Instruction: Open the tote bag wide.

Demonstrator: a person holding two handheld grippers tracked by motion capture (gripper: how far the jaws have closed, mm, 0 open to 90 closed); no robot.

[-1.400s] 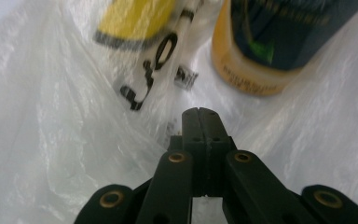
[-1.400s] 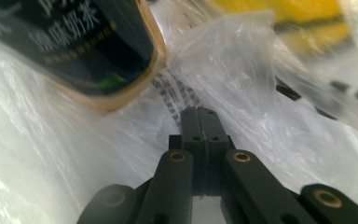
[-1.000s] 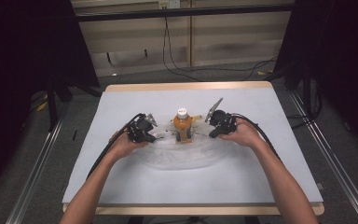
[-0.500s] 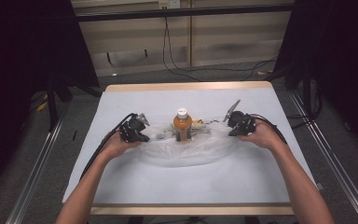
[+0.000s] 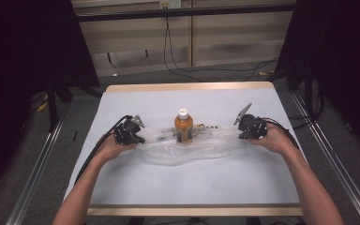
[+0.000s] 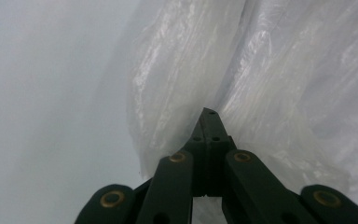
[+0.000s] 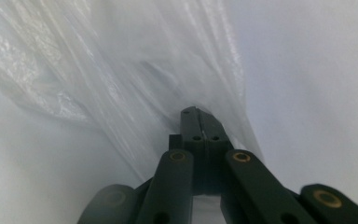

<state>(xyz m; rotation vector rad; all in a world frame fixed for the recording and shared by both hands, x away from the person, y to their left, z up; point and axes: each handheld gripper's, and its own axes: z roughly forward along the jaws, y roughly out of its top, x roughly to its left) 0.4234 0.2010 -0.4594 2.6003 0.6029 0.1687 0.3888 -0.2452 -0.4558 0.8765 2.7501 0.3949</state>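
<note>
Jaws pressed together on thin clear film — that is what we see in both gripper views: the left gripper [image 6: 209, 114] has its two black jaws closed flat on a gathered fold of the plastic bag [image 6: 279, 79], which fans up and to the right of the frame, and the right gripper [image 7: 196, 113] is likewise clamped on a fold of the same film, which spreads toward the upper left of its frame. Neither close view tells us how the bag lies as a whole; for that we go to the high view, where the plastic bag [image 5: 192, 147] stretches across the middle of the frame, its long axis running left to right between the left gripper [image 5: 143, 139] at centre left and the right gripper [image 5: 240, 137] at centre right, one end of the film at each. We also see there what the gripper views leave out — an upright bottle [image 5: 183, 125] of orange-brown liquid with a white cap, standing at the centre of the frame on or in the film; we cannot tell which. Everything rests on the white table [image 5: 136, 183], and a forearm enters from each lower corner of the high view.
</note>
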